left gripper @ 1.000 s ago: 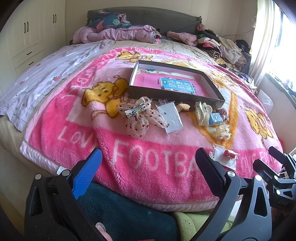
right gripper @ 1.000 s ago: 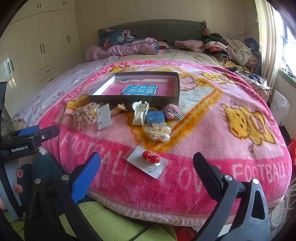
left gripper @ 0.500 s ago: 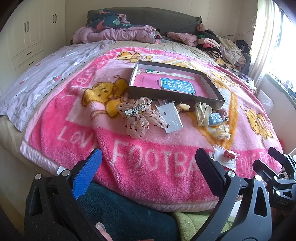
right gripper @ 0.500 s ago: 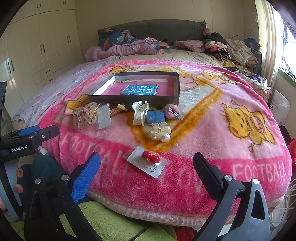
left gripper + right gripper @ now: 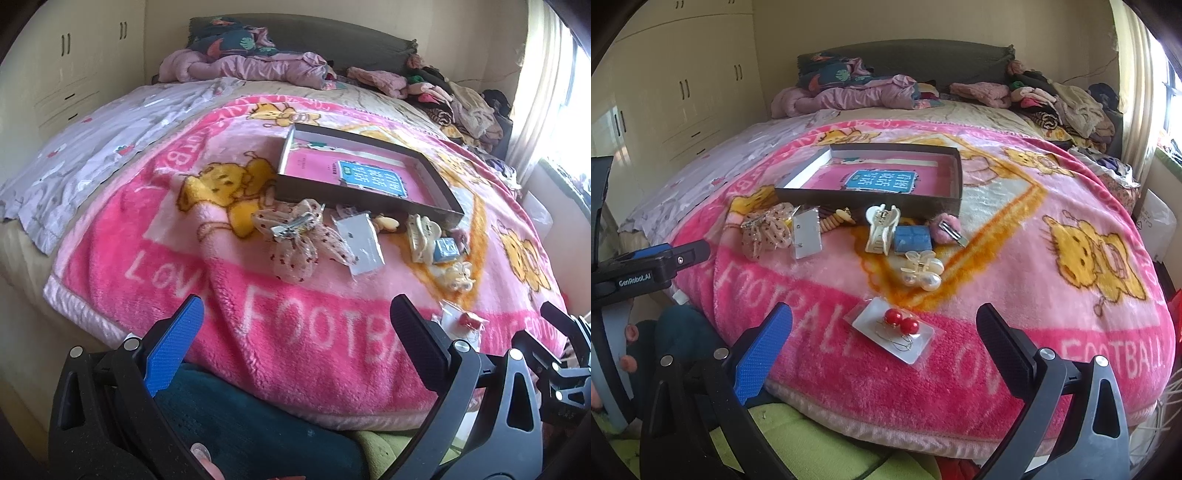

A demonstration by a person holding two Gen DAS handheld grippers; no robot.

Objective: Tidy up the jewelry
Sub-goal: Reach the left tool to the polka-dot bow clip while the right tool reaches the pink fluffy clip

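A dark shallow box (image 5: 369, 192) (image 5: 871, 194) with a pink and blue printed bottom lies on the pink blanket. In front of it lie hair pieces: a dotted bow clip (image 5: 299, 236) (image 5: 764, 229), a white card (image 5: 360, 236) (image 5: 807, 232), a cream claw clip (image 5: 421, 232) (image 5: 881, 227), a blue square (image 5: 912, 238), a pearl clip (image 5: 921, 271), a pink pompom clip (image 5: 947, 227). A card with red ball earrings (image 5: 897, 330) (image 5: 469, 319) lies nearest. My left gripper (image 5: 295, 325) and right gripper (image 5: 884, 332) are open and empty, held at the bed's near edge.
The pink "LOVE FOOTBALL" blanket (image 5: 1071, 295) covers the bed. Piled clothes (image 5: 1067, 99) and bedding (image 5: 849, 92) lie at the headboard. Cupboards (image 5: 683, 92) stand at left. The left gripper shows at the left of the right wrist view (image 5: 646, 266).
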